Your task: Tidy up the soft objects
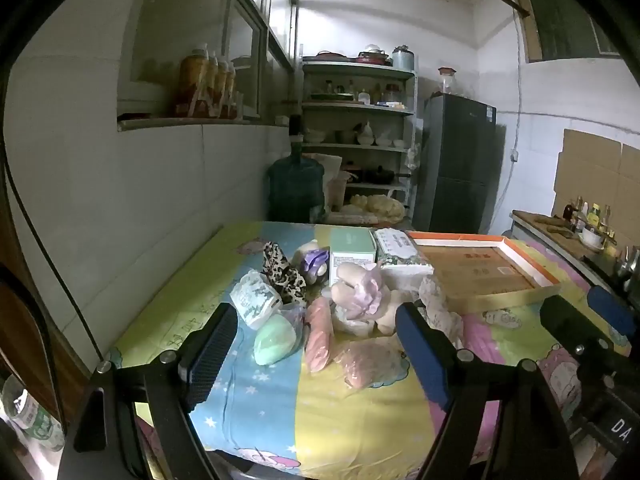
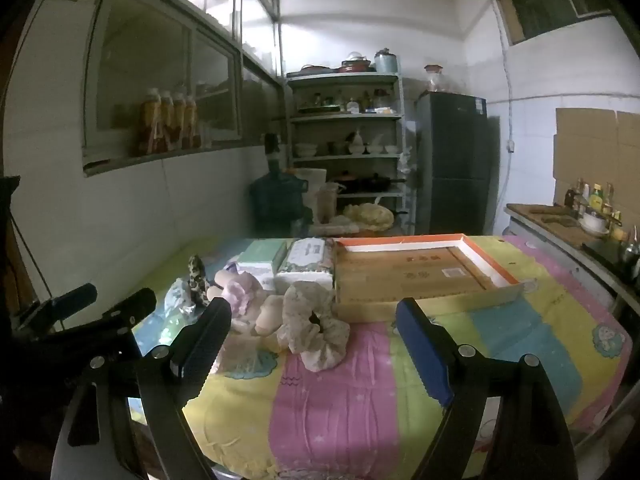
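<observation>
A heap of soft things lies on the colourful cloth-covered table (image 1: 340,420): a white tissue roll (image 1: 256,298), a leopard-print scrunchie (image 1: 282,270), a green sponge in a bag (image 1: 276,340), pink bagged items (image 1: 320,334), a plush toy with a lilac frill (image 1: 360,288). A pale floral scrunchie (image 2: 316,328) lies nearest the right gripper. An open cardboard tray with an orange rim (image 2: 420,272) sits behind. My left gripper (image 1: 316,340) stands open, short of the heap, nothing between its fingers. My right gripper (image 2: 312,330) is open too, holding nothing.
Two boxes, one green (image 1: 352,246) and one patterned (image 1: 398,250), stand behind the heap. A tiled wall runs along the left. A water jug (image 1: 296,188), shelves (image 1: 356,136) and a dark fridge (image 1: 456,164) stand beyond the table. A counter with bottles (image 2: 580,216) is at right.
</observation>
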The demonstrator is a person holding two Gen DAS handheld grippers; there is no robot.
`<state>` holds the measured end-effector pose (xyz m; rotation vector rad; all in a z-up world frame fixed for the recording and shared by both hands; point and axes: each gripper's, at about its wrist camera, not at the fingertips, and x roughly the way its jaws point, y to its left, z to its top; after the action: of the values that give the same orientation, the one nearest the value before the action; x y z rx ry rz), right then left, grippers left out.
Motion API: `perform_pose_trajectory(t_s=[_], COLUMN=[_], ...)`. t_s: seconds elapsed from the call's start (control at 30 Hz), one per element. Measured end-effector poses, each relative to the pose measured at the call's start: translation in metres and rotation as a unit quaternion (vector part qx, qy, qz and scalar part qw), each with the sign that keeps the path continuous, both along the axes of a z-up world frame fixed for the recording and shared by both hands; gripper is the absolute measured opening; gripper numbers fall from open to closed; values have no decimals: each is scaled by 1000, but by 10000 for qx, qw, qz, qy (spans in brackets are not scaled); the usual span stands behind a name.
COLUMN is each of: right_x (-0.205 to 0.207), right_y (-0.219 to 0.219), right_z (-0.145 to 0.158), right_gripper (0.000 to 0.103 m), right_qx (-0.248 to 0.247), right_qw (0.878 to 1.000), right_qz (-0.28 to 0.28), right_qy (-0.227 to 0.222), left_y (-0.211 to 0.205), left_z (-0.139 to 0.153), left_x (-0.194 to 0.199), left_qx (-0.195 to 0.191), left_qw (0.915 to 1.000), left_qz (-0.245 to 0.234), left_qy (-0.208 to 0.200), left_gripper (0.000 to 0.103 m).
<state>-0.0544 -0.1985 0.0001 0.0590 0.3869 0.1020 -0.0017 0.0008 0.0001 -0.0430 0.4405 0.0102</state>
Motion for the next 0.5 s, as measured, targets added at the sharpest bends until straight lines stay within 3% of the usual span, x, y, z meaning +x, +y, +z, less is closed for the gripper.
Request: perform_pose_trajectory(t_s=[0.5], right_x=[-4], right_y=[-1], right_z=[6], right_gripper=[86], right_qx=[-3], right_qw=[10000], right_qz=[62], right_qy=[-28], left_y=[0], left_z=[-1], left_x=[2], left_qx=[77], left_qw=[10000], left_qz=[-3], left_qy=[53], left_gripper=[81])
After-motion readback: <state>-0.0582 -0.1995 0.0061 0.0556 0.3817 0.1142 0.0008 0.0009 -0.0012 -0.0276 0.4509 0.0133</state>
